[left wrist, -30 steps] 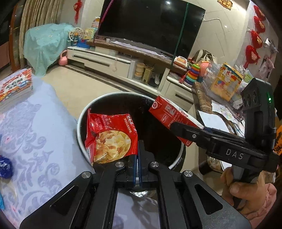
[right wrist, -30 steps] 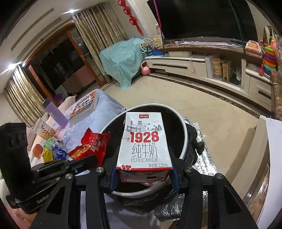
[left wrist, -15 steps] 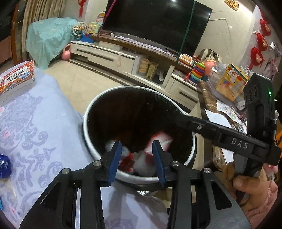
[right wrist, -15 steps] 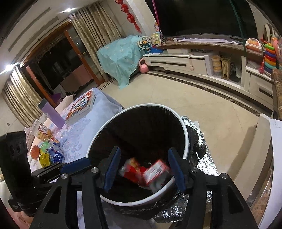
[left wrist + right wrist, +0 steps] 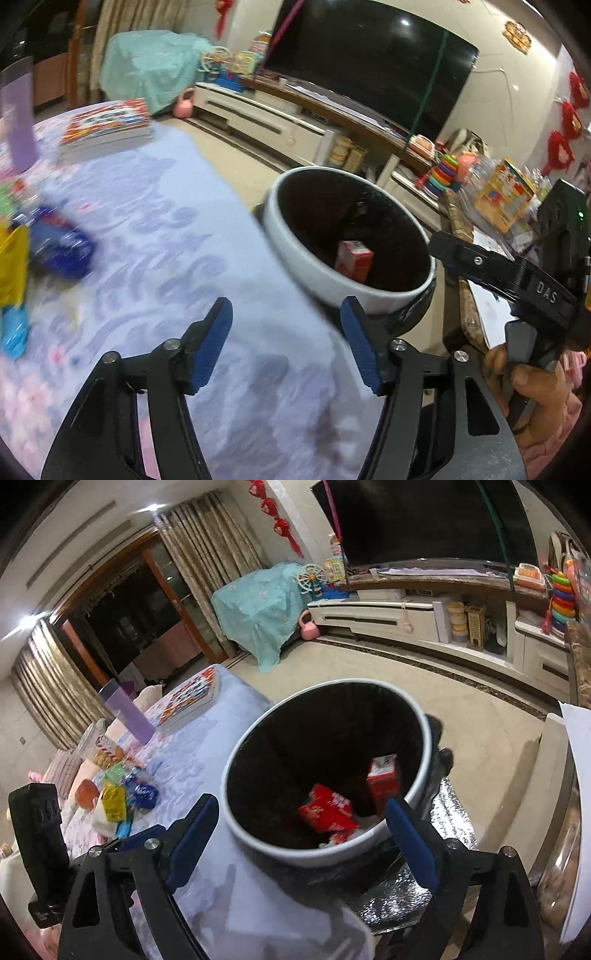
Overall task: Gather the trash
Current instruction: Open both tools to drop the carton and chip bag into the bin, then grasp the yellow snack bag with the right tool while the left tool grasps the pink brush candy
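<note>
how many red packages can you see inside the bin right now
2: a red snack bag near the bin's bottom, a milk carton against its right wall. More may be hidden beneath.

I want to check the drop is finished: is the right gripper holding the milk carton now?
No, the right gripper is open and empty, and the milk carton lies inside the trash bin.

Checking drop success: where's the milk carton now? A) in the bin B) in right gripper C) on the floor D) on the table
A: the milk carton stands inside the bin beside a red snack bag, and the right gripper is open and empty.
</note>
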`<state>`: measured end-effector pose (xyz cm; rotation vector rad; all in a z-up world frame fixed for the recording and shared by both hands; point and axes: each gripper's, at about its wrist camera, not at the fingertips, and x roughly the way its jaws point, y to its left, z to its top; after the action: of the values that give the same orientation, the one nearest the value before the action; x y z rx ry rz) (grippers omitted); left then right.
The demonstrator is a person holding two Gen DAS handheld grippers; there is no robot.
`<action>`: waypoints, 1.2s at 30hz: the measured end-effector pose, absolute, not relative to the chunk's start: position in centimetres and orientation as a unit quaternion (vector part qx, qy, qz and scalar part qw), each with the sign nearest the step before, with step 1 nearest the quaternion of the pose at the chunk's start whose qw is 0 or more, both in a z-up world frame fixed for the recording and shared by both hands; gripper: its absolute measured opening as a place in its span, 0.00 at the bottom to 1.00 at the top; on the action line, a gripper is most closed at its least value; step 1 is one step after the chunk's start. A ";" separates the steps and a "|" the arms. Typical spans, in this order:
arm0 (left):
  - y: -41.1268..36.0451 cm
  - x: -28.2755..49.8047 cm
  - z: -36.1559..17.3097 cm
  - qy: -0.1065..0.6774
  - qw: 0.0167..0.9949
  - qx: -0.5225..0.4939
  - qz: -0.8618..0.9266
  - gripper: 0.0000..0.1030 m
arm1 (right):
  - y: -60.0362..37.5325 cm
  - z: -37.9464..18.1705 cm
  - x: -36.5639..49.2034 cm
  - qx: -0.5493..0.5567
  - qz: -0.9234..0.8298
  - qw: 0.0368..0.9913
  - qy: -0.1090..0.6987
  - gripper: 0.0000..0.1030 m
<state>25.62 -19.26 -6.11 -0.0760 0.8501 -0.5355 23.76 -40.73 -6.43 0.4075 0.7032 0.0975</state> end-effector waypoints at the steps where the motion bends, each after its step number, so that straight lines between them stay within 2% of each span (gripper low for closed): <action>1: -18.6 25.4 -6.2 0.407 0.877 -0.040 -0.251 0.61 | -40.1 -6.4 23.5 0.197 0.051 0.918 0.339 0.92; 10: -12.2 22.8 -6.9 0.402 0.891 -0.063 -0.199 0.67 | -35.4 -7.3 22.9 0.191 0.088 0.914 0.348 0.95; 23: -4.2 21.0 -8.5 0.406 0.899 -0.104 -0.126 0.67 | -28.7 -8.7 23.1 0.175 0.134 0.902 0.371 0.95; 36: 0.2 19.9 -9.0 0.402 0.906 -0.105 -0.079 0.67 | -24.2 -9.3 23.9 0.156 0.170 0.894 0.383 0.95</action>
<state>19.93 0.16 -9.03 -0.2170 0.8295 -0.1626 23.89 -24.19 -9.35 0.3225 0.7951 0.3532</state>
